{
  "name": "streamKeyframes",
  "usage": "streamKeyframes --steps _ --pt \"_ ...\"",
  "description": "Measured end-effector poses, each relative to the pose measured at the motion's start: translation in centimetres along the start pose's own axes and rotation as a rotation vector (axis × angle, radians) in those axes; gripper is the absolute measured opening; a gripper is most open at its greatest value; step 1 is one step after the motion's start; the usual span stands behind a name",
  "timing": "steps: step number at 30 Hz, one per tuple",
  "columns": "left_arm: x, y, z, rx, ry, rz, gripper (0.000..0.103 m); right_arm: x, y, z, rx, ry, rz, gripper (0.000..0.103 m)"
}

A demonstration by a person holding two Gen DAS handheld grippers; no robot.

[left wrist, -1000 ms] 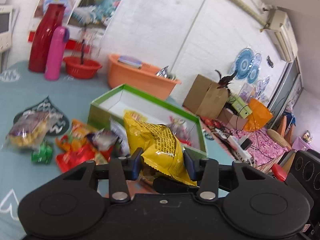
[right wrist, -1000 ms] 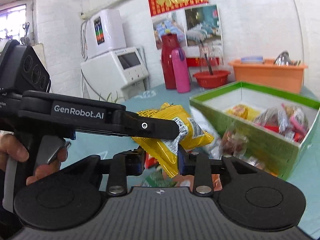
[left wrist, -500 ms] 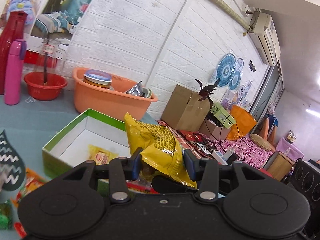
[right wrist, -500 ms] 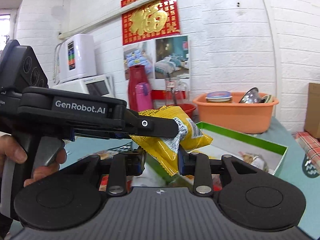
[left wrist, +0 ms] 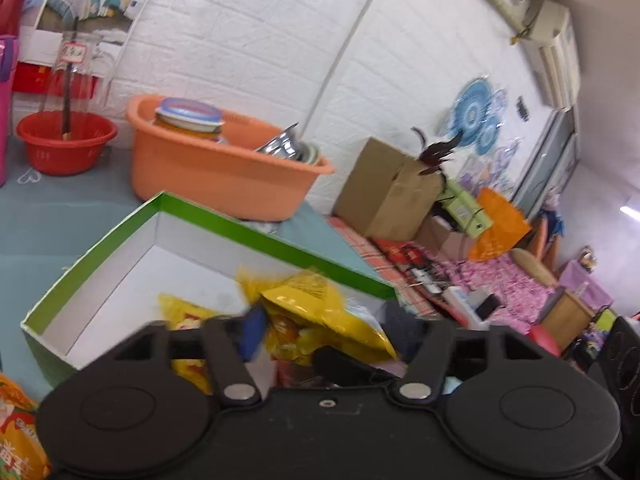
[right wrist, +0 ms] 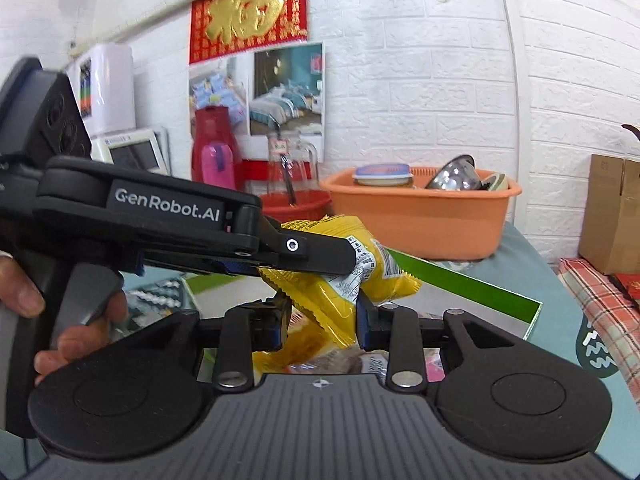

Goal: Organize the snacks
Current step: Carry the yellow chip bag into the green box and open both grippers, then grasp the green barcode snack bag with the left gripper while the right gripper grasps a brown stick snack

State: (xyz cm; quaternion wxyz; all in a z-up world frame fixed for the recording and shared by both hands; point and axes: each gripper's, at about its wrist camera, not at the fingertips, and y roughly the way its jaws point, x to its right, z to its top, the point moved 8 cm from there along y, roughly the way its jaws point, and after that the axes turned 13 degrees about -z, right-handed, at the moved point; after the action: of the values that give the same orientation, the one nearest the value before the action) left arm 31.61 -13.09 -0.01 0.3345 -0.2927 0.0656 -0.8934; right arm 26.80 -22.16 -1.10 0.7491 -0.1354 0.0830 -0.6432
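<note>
Both jaws opening over the green box (left wrist: 276, 240)!
Left gripper (left wrist: 324, 332) spread wide, yellow snack bag (left wrist: 320, 300) loose between; right gripper (right wrist: 320, 320) widening, bag touching one pad.

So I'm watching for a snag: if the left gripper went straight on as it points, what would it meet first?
Probably the yellow snack bag between the opening left gripper fingers, then the green-rimmed box; depth is unclear.

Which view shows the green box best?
The left wrist view: the green box shows its open inside, two walls and a corner. The right wrist view shows only one rim strip; grippers and the yellow bag hide the rest.
</note>
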Motion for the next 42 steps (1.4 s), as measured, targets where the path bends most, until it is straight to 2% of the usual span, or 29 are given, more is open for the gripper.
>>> streamKeyframes --steps 1,2,5,9,13,17,25,31,36,38,39,40,42 --pt "-0.5 -0.2 -0.3 0.007 -0.004 0.025 0.103 0.0 0.5 -0.4 -0.006 -0.029 -0.028 0.090" --pt "-0.7 -0.4 -0.5 0.013 -0.004 0.033 0.103 0.0 0.7 -0.7 -0.010 -0.053 -0.052 0.103" --pt "-0.9 -1.2 -0.8 0.005 -0.025 0.030 0.103 0.0 0.0 -1.2 0.022 -0.094 -0.077 0.103" --pt "0.3 -3.3 -0.7 0.016 -0.025 0.029 0.103 0.0 -1.5 -0.8 0.021 -0.058 -0.061 0.103" --pt "2.5 -6.5 -0.9 0.022 0.012 0.075 0.103 -0.1 -4.9 0.3 0.068 -0.028 -0.044 0.103" --pt "4.3 -10.3 -2.4 0.039 0.036 0.097 0.103 -0.2 -8.4 0.6 0.075 0.008 -0.021 0.103" --pt "5.2 -15.7 -7.8 0.045 0.012 0.154 0.103 -0.8 -12.6 -2.2 0.027 0.050 0.030 0.103" --pt "3.8 -16.3 -13.1 -0.012 -0.060 0.191 0.103 -2.4 -13.2 -5.4 -0.054 0.031 0.069 0.103" --pt "2.5 -16.2 -15.1 -0.044 -0.073 0.234 0.103 -4.1 -12.7 -7.4 -0.123 -0.006 0.118 0.103" --pt "2.1 -15.9 -15.3 -0.056 -0.059 0.254 0.103 -4.6 -12.2 -7.7 -0.148 -0.002 0.138 0.088" --pt "2.0 -15.7 -15.4 -0.063 -0.052 0.263 0.103 -4.9 -12.0 -7.8 -0.161 0.001 0.157 0.075" --pt "1.9 -15.5 -15.7 -0.068 -0.045 0.263 0.103 -5.2 -11.7 -7.8 -0.172 0.006 0.177 0.070" --pt "1.7 -15.1 -16.1 -0.089 -0.046 0.251 0.103 -5.8 -11.1 -7.7 -0.179 0.012 0.209 0.070"
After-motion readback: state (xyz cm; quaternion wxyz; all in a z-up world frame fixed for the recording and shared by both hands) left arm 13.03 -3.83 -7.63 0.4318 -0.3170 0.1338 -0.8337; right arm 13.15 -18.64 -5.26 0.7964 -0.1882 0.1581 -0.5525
